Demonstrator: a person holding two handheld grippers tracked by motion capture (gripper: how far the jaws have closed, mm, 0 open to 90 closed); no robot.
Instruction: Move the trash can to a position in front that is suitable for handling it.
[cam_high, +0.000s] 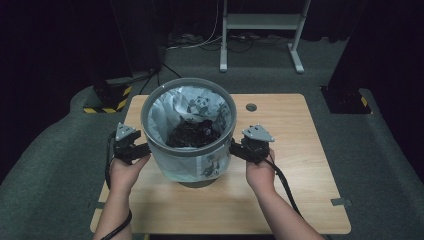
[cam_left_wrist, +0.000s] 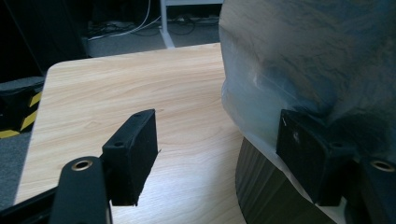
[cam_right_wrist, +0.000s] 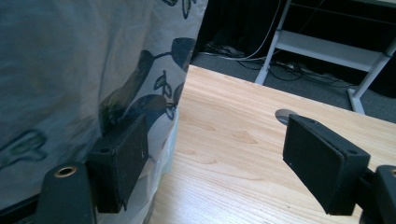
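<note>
My left gripper (cam_high: 140, 149) is open, with nothing pinched; one jaw just touches the plastic bag (cam_left_wrist: 299, 60) hanging over the bin (cam_high: 188, 127). My right gripper (cam_high: 235, 148) is open too, one jaw against the bag on the other side. The grey bin stands between them, nearer the far edge of the tabletop (cam_high: 290, 145), a bit toward its left side. Dark trash (cam_high: 192, 132) lies inside.

**Bin mid-table, tongs either side**

I've got the bin (cam_high: 189, 131) standing mid-table (cam_high: 295, 150), bag (cam_high: 170, 107) inside it. My left tongs (cam_high: 145, 148) sit at its left wall, right tongs (cam_high: 234, 148) at its right.
</note>
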